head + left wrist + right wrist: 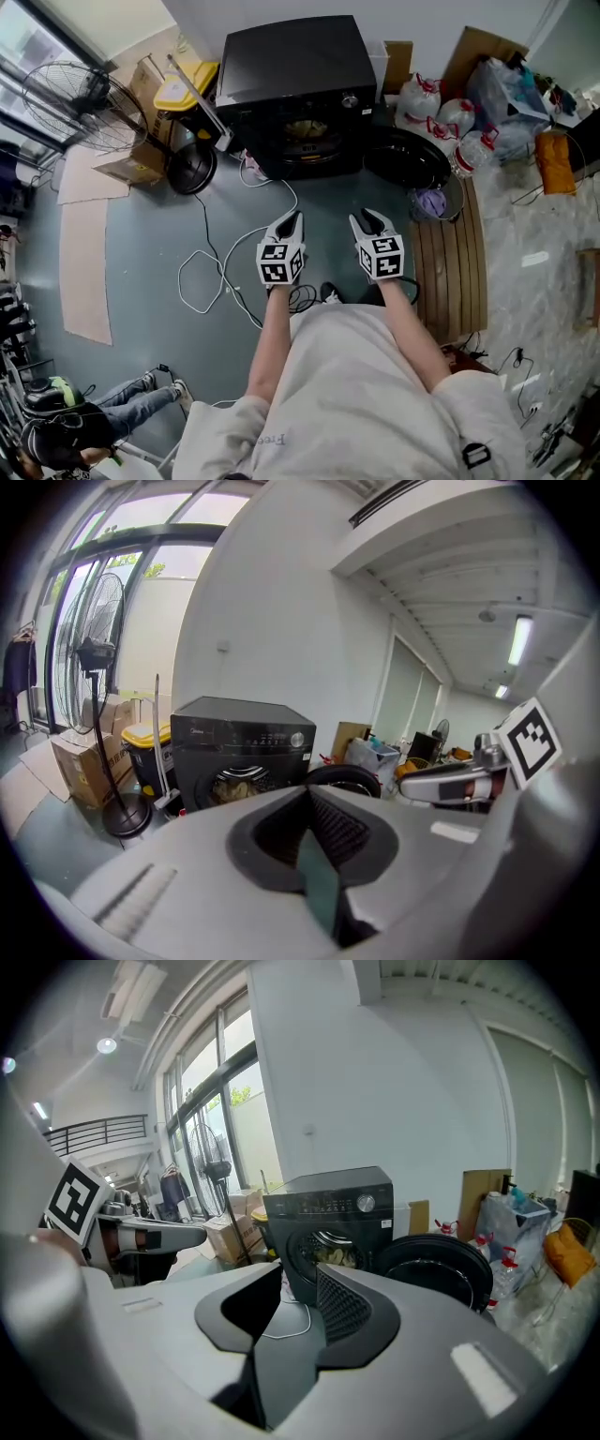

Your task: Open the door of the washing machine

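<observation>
The black washing machine stands at the far wall. Its round door is swung open to the right, and laundry shows in the drum. Both grippers hang side by side above the floor, well short of the machine and touching nothing. My left gripper is shut with nothing in it; in its own view the machine and door lie beyond the closed jaws. My right gripper is open and empty; the machine and door show past its jaws.
A standing fan, a yellow bin and cardboard boxes sit left of the machine. Cables trail over the floor. Bottles and bags and a wooden slat platform are on the right. A seated person is at bottom left.
</observation>
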Motion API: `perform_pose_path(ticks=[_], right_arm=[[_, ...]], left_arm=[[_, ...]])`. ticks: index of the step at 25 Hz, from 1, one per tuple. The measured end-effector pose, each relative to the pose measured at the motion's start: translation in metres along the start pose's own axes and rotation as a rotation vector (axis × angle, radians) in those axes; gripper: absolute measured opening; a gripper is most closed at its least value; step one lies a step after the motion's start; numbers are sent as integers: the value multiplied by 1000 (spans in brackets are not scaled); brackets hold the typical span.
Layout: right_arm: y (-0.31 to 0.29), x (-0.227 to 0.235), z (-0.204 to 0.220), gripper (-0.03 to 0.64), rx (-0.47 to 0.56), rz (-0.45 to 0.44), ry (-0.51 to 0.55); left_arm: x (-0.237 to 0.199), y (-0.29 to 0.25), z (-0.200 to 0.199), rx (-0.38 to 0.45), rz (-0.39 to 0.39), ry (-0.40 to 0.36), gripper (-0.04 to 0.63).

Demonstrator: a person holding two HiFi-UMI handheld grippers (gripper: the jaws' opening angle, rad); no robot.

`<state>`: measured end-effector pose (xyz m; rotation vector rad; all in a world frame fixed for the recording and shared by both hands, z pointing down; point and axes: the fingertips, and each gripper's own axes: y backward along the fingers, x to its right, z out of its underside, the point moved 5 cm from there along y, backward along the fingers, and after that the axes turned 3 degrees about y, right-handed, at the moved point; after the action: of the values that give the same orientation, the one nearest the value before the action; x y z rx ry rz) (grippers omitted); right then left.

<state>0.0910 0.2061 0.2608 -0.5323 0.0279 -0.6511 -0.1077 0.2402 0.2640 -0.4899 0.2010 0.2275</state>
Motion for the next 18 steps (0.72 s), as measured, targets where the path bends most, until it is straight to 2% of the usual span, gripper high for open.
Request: perform_pose_path(ticks=[7,13,18], right_arm=[[-5,-3,0,112,-17,15,-1],[-3,-6,-1,20,-9,19,-2],[1,-7,2,0,-8,19,-18]], left_arm=[[-11,6,-1,7,-5,22,57],[-8,9,-2,16,1,23,57],[-9,13,2,16,0,32,57]])
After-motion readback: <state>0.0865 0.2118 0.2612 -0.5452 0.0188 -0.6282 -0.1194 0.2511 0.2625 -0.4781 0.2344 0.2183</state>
